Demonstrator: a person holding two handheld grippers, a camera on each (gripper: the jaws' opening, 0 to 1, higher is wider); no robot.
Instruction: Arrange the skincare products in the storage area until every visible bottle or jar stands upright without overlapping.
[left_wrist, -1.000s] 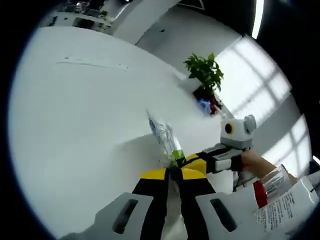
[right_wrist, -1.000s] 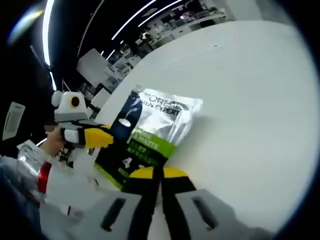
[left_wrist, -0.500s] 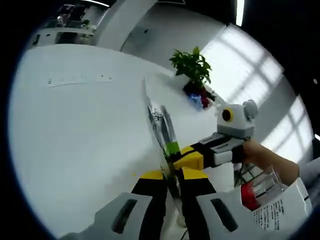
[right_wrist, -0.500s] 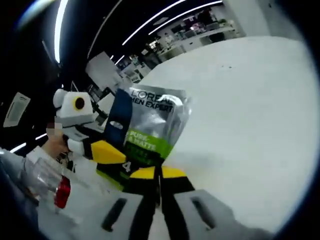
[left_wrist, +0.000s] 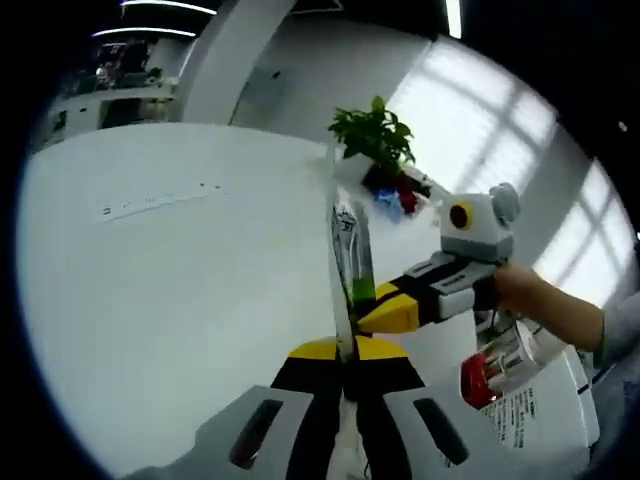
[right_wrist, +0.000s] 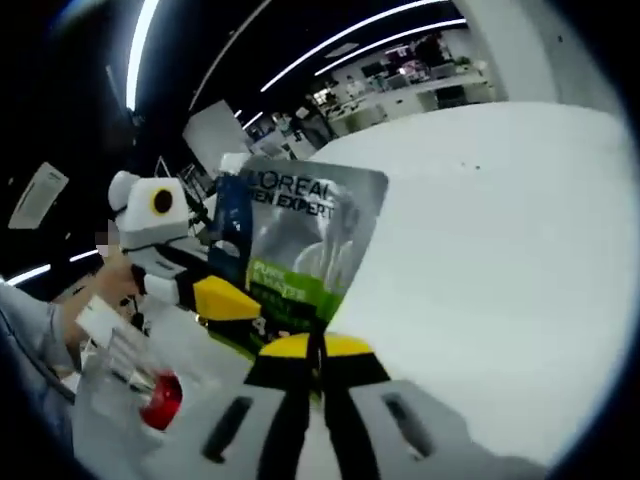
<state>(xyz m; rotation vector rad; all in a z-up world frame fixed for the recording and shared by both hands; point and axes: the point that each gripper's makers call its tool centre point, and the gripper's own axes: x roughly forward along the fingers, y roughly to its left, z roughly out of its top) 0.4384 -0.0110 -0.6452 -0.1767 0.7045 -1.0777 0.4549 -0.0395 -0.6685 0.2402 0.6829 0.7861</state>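
A flat silver, blue and green skincare pouch (right_wrist: 300, 245) stands upright over the white table (right_wrist: 500, 250), its printed face turned to the right gripper view. In the left gripper view the pouch (left_wrist: 350, 262) is edge-on, a thin upright strip. My right gripper (right_wrist: 318, 350) is shut on the pouch's bottom edge. My left gripper (left_wrist: 345, 352) is shut on its lower edge too. The left gripper's yellow tip (right_wrist: 228, 300) meets the pouch's lower left corner; the right gripper's yellow tip (left_wrist: 393, 312) meets it from the right.
A clear bottle with a red cap (left_wrist: 488, 368) lies beside a white printed box (left_wrist: 535, 420) at the lower right; the bottle (right_wrist: 150, 395) is also in the right gripper view. A potted plant (left_wrist: 372, 135) stands at the table's far edge. A person's hand (left_wrist: 535, 300) holds the right gripper.
The pouch has swung from leaning low over the table to standing upright, with both grippers still on it. Both cameras have tilted with the hands.
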